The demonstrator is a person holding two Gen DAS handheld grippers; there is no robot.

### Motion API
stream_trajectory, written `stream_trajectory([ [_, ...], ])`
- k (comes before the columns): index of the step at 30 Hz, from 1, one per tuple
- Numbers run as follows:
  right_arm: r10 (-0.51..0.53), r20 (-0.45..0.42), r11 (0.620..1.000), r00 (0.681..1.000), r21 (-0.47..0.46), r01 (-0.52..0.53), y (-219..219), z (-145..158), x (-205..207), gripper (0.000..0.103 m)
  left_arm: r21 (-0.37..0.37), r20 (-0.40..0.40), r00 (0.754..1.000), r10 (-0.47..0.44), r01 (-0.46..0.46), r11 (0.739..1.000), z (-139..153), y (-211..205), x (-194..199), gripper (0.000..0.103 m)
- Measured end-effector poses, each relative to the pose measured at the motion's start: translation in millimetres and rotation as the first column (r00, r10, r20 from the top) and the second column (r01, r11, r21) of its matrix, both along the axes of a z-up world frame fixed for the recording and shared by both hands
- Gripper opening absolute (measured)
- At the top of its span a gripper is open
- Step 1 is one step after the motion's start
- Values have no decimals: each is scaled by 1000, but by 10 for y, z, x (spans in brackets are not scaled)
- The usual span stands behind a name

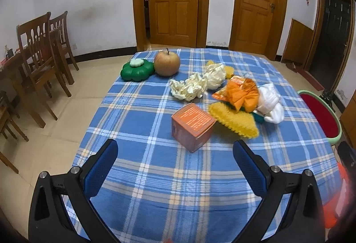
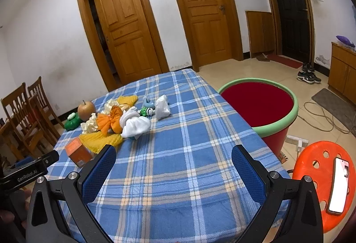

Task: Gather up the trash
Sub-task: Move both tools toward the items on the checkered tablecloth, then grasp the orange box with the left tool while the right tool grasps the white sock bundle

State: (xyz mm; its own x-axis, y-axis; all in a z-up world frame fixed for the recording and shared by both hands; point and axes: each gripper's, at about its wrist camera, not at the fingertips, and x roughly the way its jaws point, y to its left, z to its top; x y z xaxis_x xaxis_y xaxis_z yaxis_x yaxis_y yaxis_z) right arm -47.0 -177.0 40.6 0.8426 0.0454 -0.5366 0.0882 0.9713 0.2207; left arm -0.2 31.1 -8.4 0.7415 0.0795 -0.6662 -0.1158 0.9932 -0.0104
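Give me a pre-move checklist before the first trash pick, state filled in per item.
1. Left gripper open and holding nothing: ok.
2. Right gripper open and holding nothing: ok.
3. Nearest target, the orange box, sits unobstructed ahead of the left gripper: ok.
4. Red bin stands beside the table with its mouth open: ok.
5. Non-trash kept apart: the apple and green container sit at the far-left corner, away from the crumpled paper: ok.
6. Whether the white wad and the orange wrapper are tangled: cannot tell.
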Motion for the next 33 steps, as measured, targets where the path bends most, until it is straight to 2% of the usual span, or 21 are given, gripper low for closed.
stream_trajectory([
  [11, 26, -70, 1000, 997, -4, -26, 106, -30, 379, 103, 40, -79, 997, -12, 15, 999, -214, 115, 419, 102],
  [15, 30, -102, 999, 994, -18, -32, 182, -57, 564, 103, 36, -98, 994, -54, 57, 998, -301, 142, 619, 102],
  [17, 31, -121, 999, 992, -33, -35, 243, -82, 701, 103, 13, -94, 992, -80, 81, 997, -326, 153, 689, 101],
  [20, 37, -142, 998, 989, -38, -42, 320, -126, 872, 103, -32, -95, 987, -129, 126, 992, -378, 148, 769, 95],
  [26, 23, -212, 997, 977, -65, -38, 472, -284, 1255, 103, -138, -139, 965, -223, 204, 969, -510, 159, 923, 73],
  [28, -3, -238, 997, 971, -76, -15, 490, -330, 1333, 103, -206, -141, 959, -246, 215, 955, -499, 217, 940, 63],
  [33, -22, -285, 995, 958, -96, -6, 548, -392, 1501, 103, -263, -145, 943, -300, 256, 930, -488, 264, 1003, 60],
])
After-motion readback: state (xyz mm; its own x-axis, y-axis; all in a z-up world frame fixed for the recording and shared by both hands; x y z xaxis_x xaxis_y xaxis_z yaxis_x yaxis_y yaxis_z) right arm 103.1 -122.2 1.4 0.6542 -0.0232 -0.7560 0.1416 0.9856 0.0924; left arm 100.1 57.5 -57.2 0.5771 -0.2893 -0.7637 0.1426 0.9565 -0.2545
